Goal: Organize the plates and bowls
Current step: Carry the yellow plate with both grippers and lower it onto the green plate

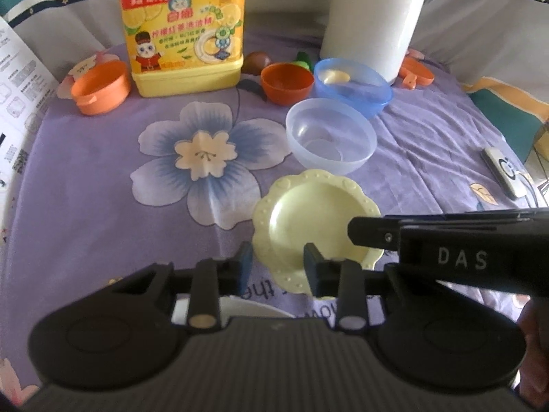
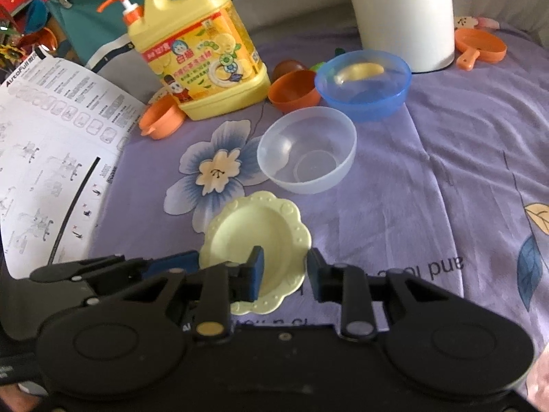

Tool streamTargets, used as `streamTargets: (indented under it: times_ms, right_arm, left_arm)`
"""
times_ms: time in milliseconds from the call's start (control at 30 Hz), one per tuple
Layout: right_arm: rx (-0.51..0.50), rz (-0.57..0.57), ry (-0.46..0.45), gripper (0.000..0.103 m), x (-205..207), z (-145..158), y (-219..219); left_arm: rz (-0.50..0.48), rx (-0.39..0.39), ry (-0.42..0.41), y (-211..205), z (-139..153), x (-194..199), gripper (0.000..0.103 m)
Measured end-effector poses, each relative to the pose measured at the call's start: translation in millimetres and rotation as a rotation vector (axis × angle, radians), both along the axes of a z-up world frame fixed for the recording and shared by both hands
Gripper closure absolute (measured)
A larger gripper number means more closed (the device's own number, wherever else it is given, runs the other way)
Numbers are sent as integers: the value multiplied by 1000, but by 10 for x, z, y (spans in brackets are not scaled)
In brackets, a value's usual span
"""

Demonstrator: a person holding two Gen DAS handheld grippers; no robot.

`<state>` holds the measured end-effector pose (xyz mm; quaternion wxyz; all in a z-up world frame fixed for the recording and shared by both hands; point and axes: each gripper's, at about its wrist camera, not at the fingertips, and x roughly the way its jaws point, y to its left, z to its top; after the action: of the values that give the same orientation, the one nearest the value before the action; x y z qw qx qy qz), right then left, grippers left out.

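The pale yellow scalloped plate (image 1: 308, 219) lies on the purple flowered cloth (image 1: 103, 206), under both the left hand-held gripper (image 1: 278, 261) and the right hand-held gripper (image 2: 284, 269), whose jaws stand partly open, each with one pad over the plate and gripping nothing I can see. Beyond it crowd three bowls: one clear bowl (image 1: 331, 135), one blue bowl (image 1: 353, 82) and one small orange-brown bowl (image 1: 286, 82). Behind stand one yellow detergent jug (image 1: 185, 31), one white container (image 1: 374, 17) and two orange toy pans (image 1: 101, 87), with a printed sheet (image 2: 51, 137) at the left.
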<state>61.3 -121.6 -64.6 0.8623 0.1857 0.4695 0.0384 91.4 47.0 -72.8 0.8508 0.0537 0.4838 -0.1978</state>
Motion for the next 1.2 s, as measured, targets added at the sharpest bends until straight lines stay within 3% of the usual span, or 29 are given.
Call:
streamTargets:
  times_ms: [733,1200]
  right_arm:
    - [-27,115,-62,74,-651,578,541]
    - [-31,202,10,74,-879,470,963]
  left_arm:
    - [41,-41,-61,626,534,-774,72]
    - [53,-30,-13,1004,377,-1101,72]
